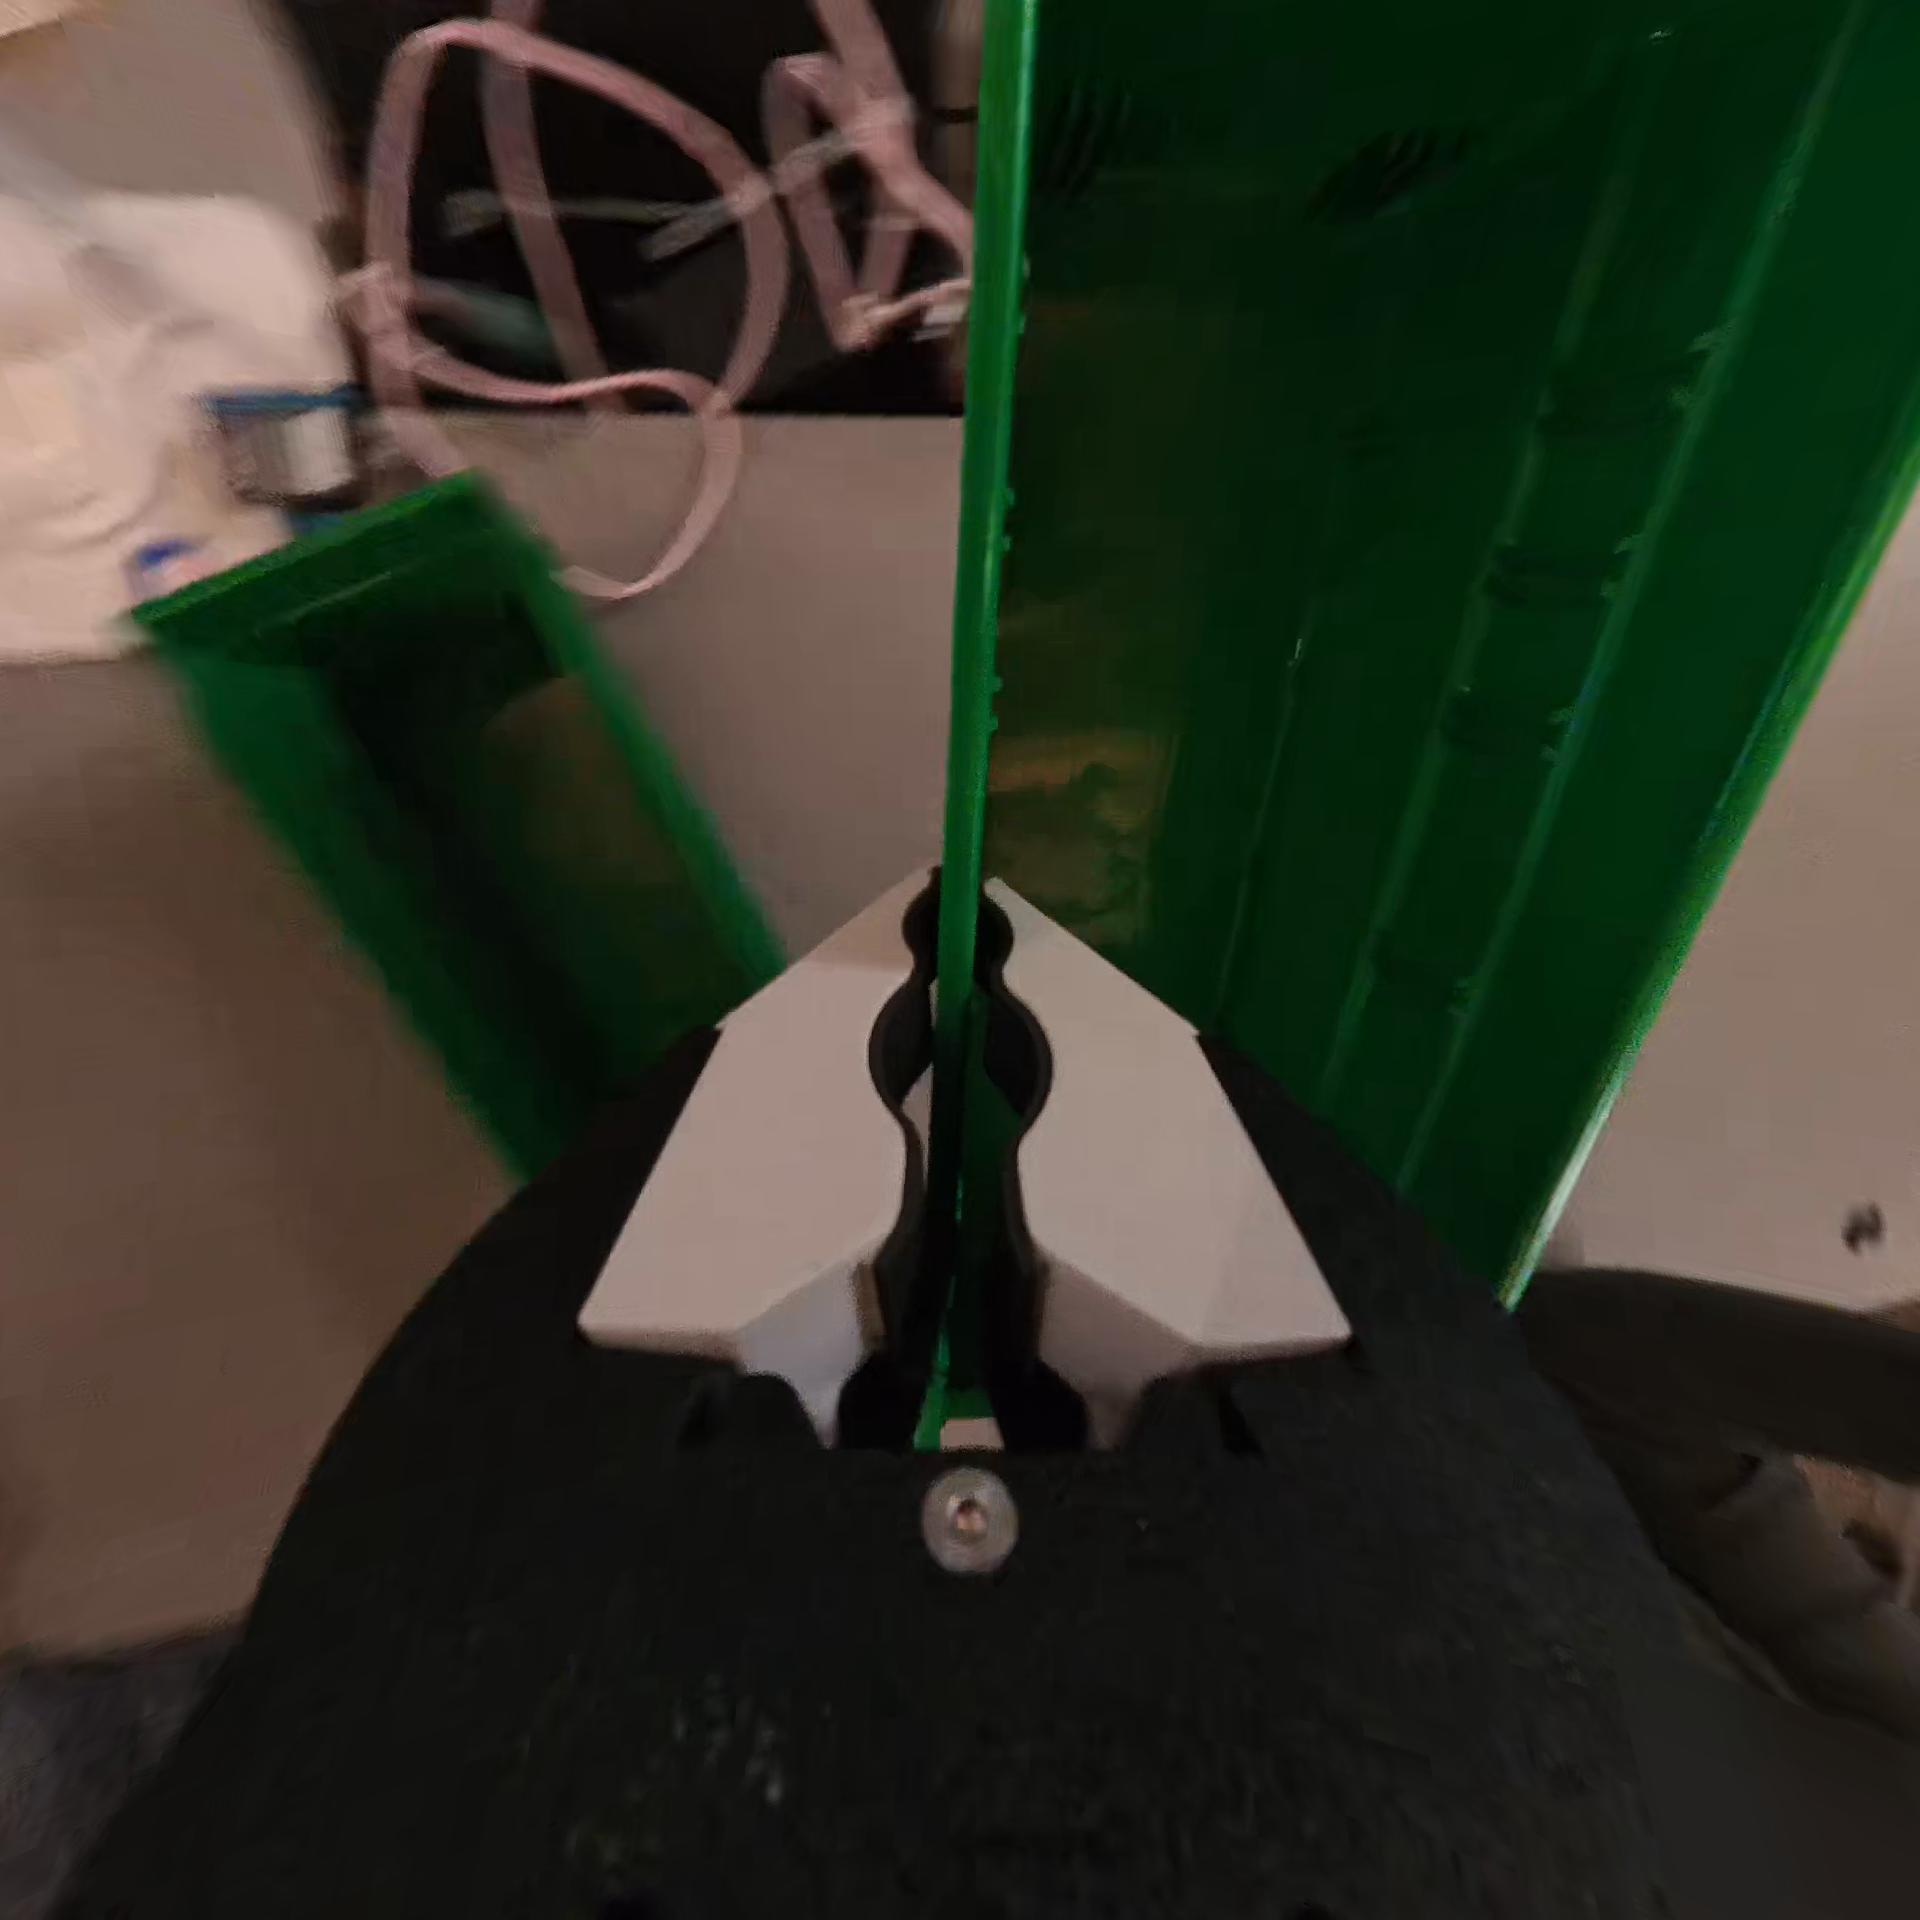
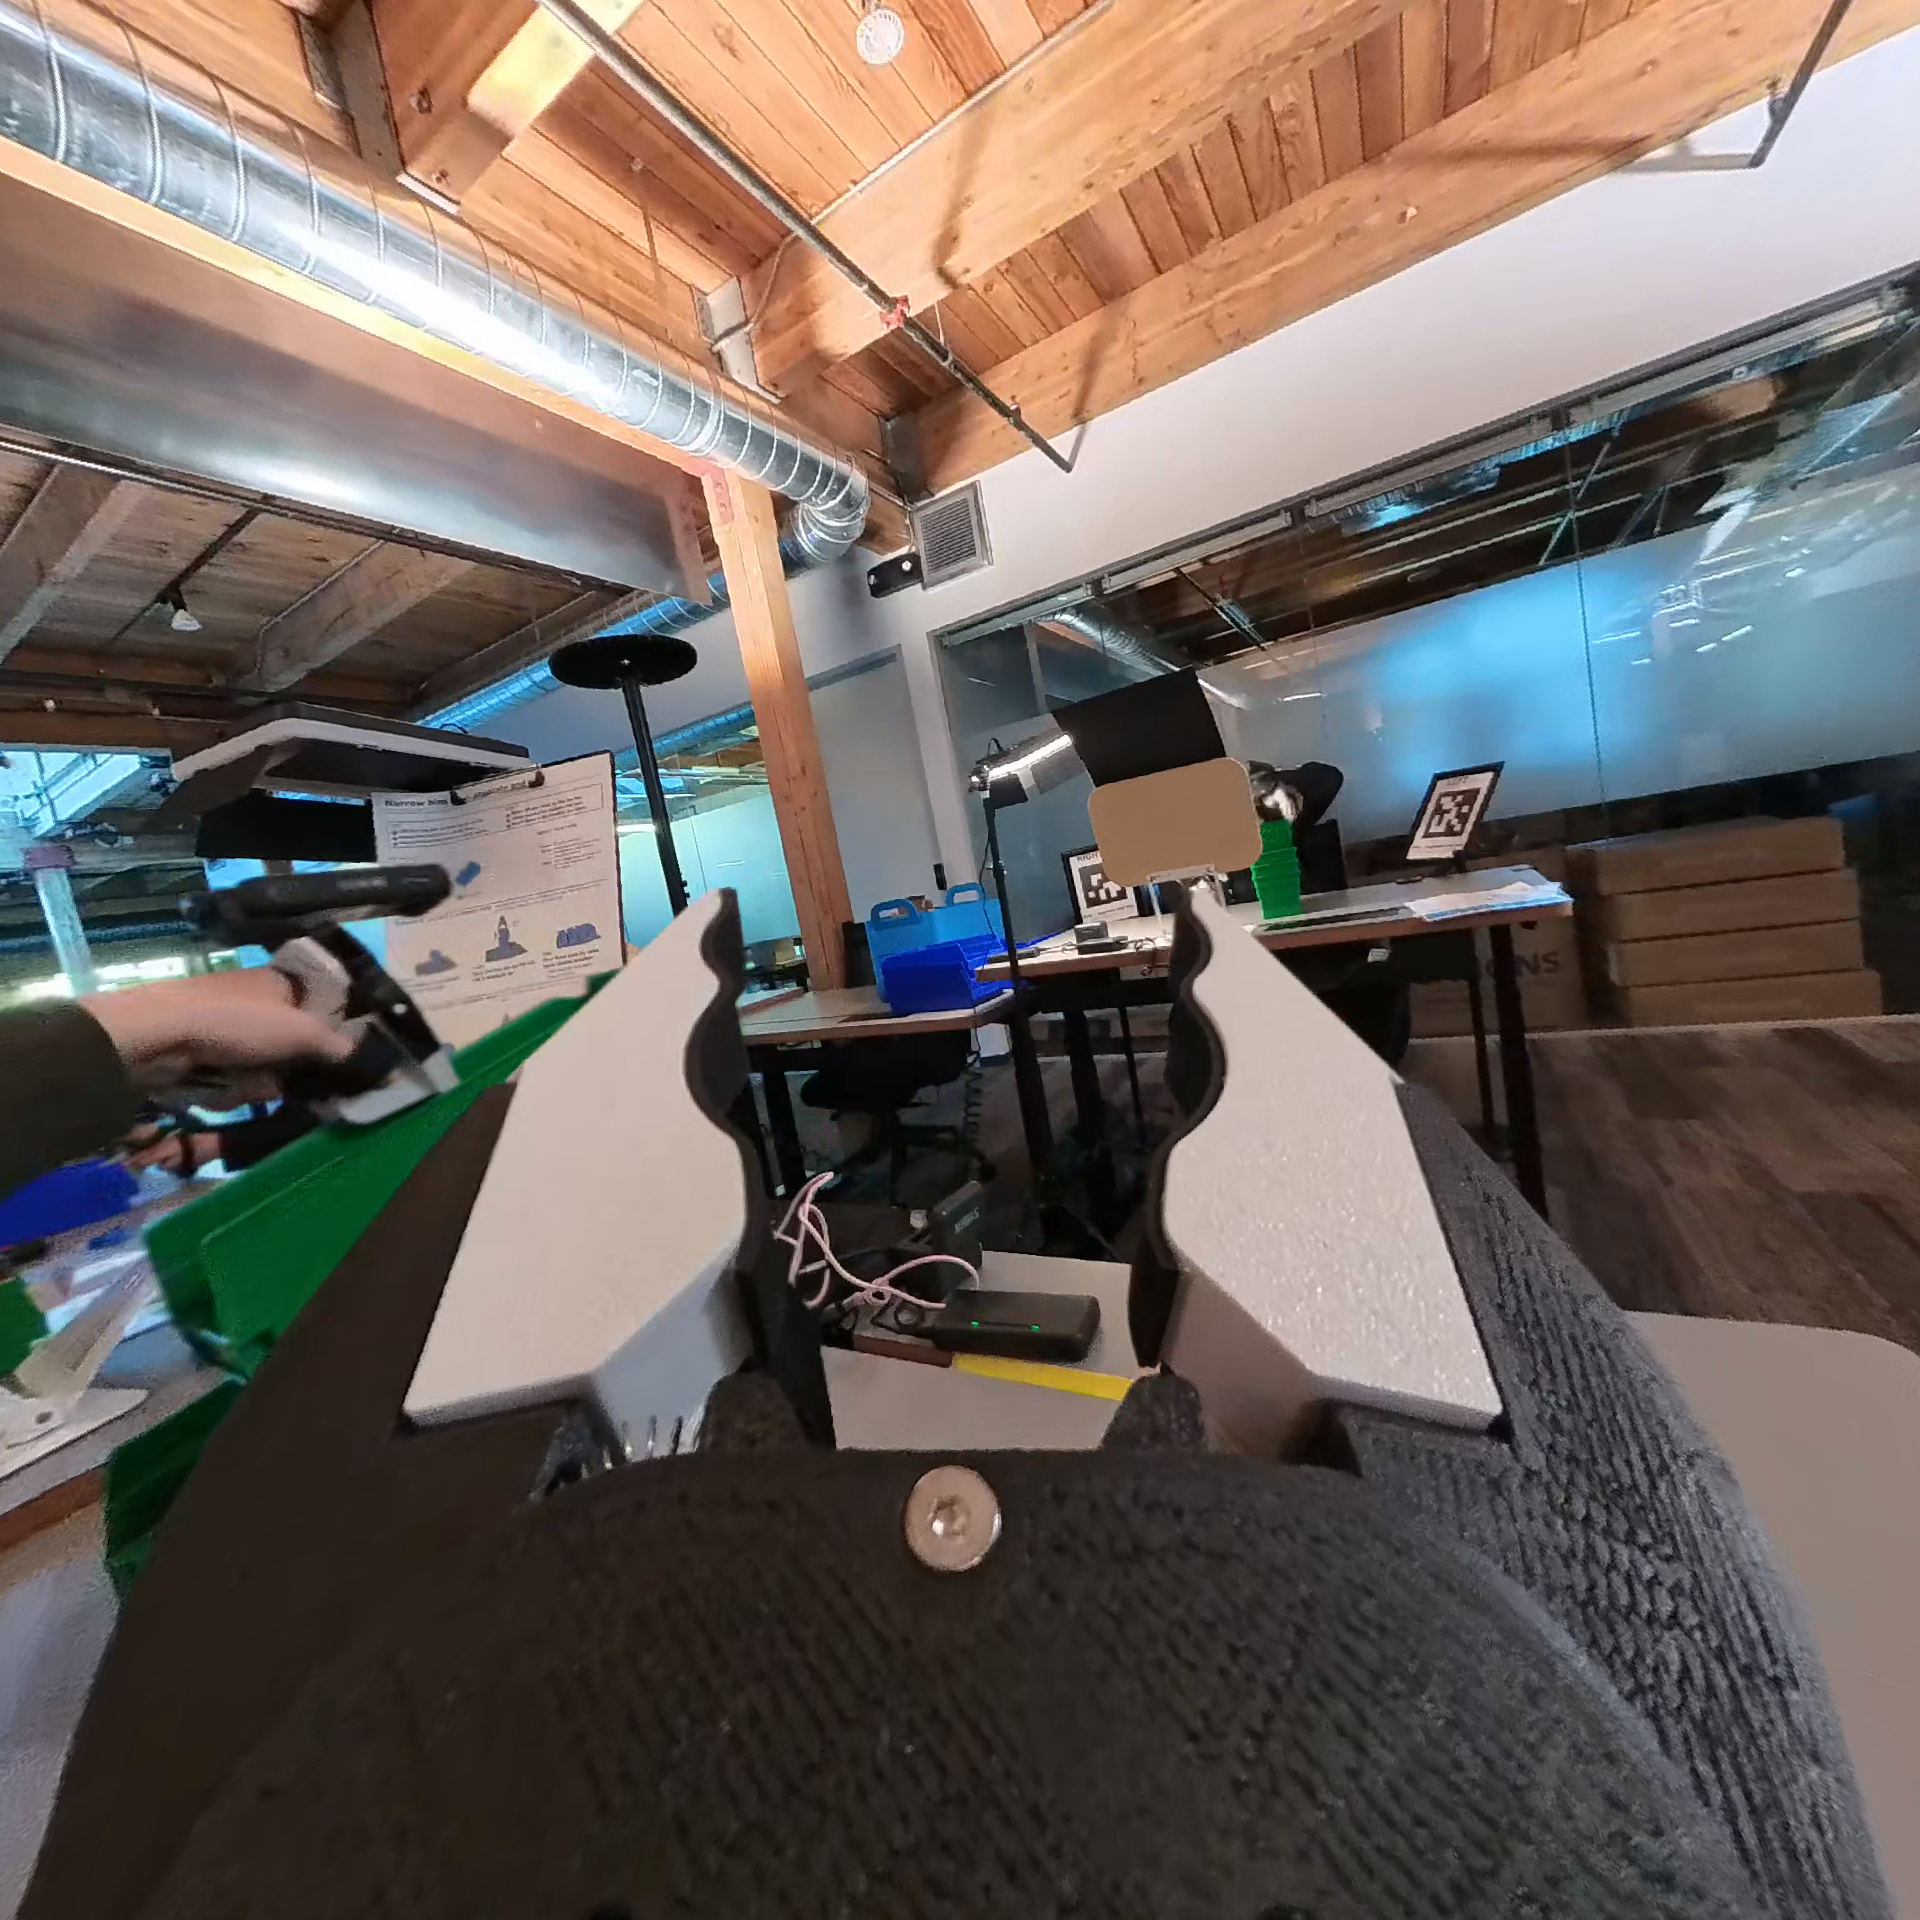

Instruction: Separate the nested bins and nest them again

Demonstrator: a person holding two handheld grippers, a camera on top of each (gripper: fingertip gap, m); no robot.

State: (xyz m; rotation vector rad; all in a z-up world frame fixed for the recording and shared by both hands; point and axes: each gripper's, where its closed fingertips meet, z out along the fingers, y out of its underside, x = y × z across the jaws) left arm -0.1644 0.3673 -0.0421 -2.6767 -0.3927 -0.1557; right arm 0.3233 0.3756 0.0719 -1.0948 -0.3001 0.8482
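Observation:
In the left wrist view my left gripper is shut on the thin side wall of a long green bin and holds it above the table. A second green bin lies on the table to the left, open side up, blurred. In the right wrist view my right gripper is open and empty, tilted up toward the room. The held green bin shows at the left there, with the left gripper clamped on its rim by a person's hand.
A pink cable loops over the far table edge beside white cloth. In the right wrist view a black device and cable lie on the table, an instruction board stands behind, and desks with blue bins stand farther off.

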